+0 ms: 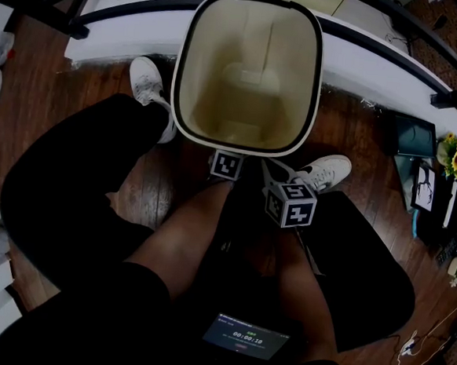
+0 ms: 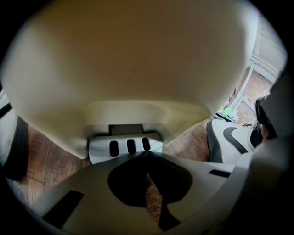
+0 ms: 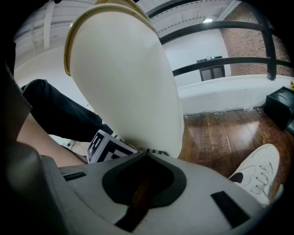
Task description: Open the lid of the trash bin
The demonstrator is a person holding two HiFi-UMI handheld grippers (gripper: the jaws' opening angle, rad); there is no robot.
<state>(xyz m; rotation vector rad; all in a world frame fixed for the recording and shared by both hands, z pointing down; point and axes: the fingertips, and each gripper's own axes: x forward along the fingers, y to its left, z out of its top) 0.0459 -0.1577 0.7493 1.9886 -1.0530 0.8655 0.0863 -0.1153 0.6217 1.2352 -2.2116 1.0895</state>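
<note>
I look straight down into the cream plastic trash bin with a dark rim (image 1: 215, 51). Its mouth is uncovered, and it stands on the dark wooden floor (image 1: 358, 141) between two white sneakers (image 1: 151, 85). My left gripper (image 2: 146, 153) has its jaws pressed together and empty, the tips right at the near edge of the grey slotted foot pedal (image 2: 125, 147) under the bin's front. My right gripper (image 3: 147, 153) is likewise closed on nothing, just beside the bin's curved wall, with the left gripper's marker cube (image 3: 103, 146) close at its left. Black-trousered legs (image 1: 70, 189) crowd both sides. A white ledge (image 1: 381, 48) runs behind the bin, and yellow sunflowers (image 1: 453, 156) sit well off to the right.
</note>
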